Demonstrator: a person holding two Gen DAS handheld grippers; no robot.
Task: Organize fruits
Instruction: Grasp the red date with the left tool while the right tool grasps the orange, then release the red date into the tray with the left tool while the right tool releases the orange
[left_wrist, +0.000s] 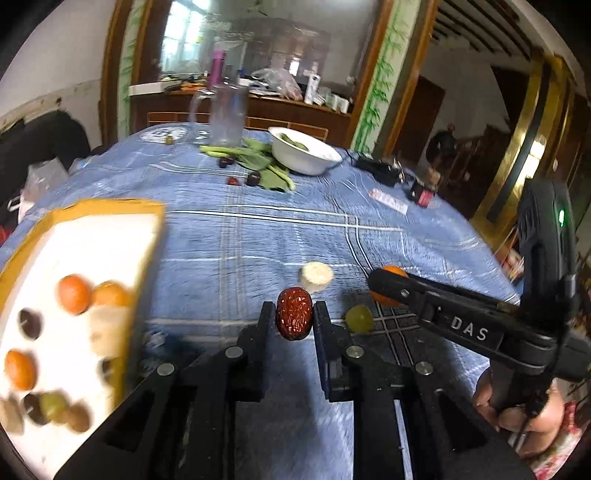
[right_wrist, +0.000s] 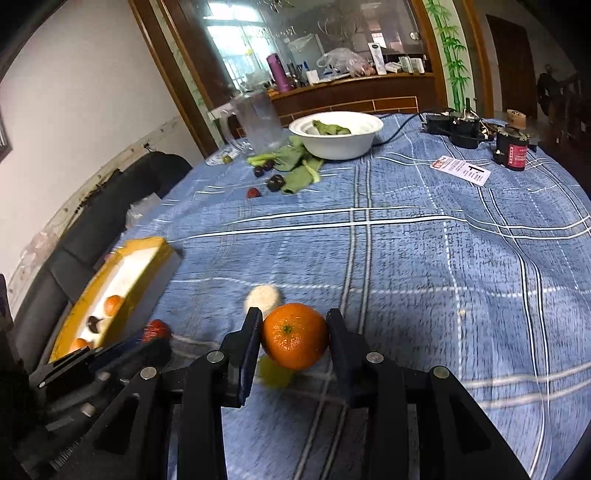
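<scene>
Light: soft daylight from far window (right_wrist: 236, 48) | Blur: tray (left_wrist: 74, 295) smeared — motion | Edges: fisheye-bent, dark corners

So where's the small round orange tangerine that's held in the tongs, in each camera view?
Left wrist view: small round orange tangerine at right, mostly hidden behind the right tongs.
Right wrist view: bottom centre, clamped between the fingers.
Shared landmark: white round bowl at the table's far end.

On the table (right_wrist: 406, 258), the tray (right_wrist: 147, 254) of fruit lies at the left; the bowl (right_wrist: 336, 136) stands at the far side, the jug (right_wrist: 258, 122) left of it, leaves (right_wrist: 299, 166) before both
</scene>
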